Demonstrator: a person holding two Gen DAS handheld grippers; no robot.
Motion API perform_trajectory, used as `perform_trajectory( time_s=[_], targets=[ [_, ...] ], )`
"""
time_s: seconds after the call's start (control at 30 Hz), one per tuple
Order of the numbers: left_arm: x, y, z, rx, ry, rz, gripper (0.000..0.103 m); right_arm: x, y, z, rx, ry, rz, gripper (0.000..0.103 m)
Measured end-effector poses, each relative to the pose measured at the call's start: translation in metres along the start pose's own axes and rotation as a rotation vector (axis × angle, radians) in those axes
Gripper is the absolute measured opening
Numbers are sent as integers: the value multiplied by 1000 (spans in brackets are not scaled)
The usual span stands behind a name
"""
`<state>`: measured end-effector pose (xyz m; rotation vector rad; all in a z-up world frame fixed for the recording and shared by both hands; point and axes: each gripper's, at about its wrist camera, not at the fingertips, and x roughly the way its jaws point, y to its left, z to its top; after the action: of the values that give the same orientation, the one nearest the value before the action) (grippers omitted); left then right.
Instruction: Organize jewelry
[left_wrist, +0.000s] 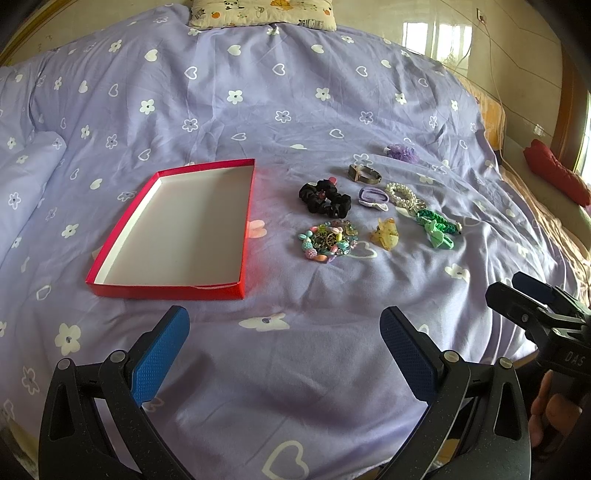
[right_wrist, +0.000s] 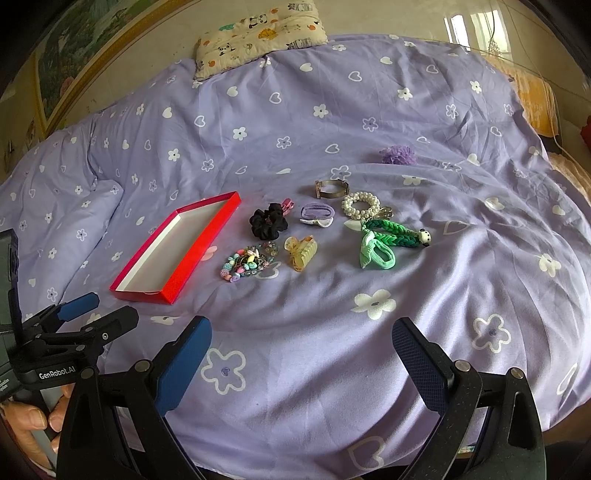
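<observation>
An empty red box (left_wrist: 110, 291) (right_wrist: 184, 266) with a white inside lies on the purple bedspread. To its right lie a black scrunchie (left_wrist: 324, 196) (right_wrist: 267, 220), a beaded bracelet pile (left_wrist: 328, 242) (right_wrist: 249, 261), a yellow claw clip (left_wrist: 386, 233) (right_wrist: 300, 251), a purple hair tie (left_wrist: 373, 197) (right_wrist: 317, 214), a pearl bracelet (left_wrist: 402, 194) (right_wrist: 361, 205), a green braided band (left_wrist: 437, 229) (right_wrist: 384, 240), a metal watch band (left_wrist: 364, 173) (right_wrist: 330, 188) and a purple flower piece (left_wrist: 403, 152) (right_wrist: 398, 155). My left gripper (left_wrist: 284, 350) and right gripper (right_wrist: 301, 354) are open, empty, near the front, short of the items.
A patterned pillow (right_wrist: 258, 33) lies at the head of the bed. A red object (left_wrist: 557, 173) sits off the bed's right side. The bedspread (left_wrist: 258, 92) is wrinkled around the jewelry.
</observation>
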<state>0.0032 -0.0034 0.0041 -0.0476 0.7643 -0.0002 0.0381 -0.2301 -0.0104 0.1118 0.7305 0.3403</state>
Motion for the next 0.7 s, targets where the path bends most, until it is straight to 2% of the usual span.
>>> perform_trajectory(
  time_s=[0.7],
  targets=[
    [3, -2, -1, 4, 6, -6, 103, 5, -1, 0, 20, 6, 8, 99]
  ],
)
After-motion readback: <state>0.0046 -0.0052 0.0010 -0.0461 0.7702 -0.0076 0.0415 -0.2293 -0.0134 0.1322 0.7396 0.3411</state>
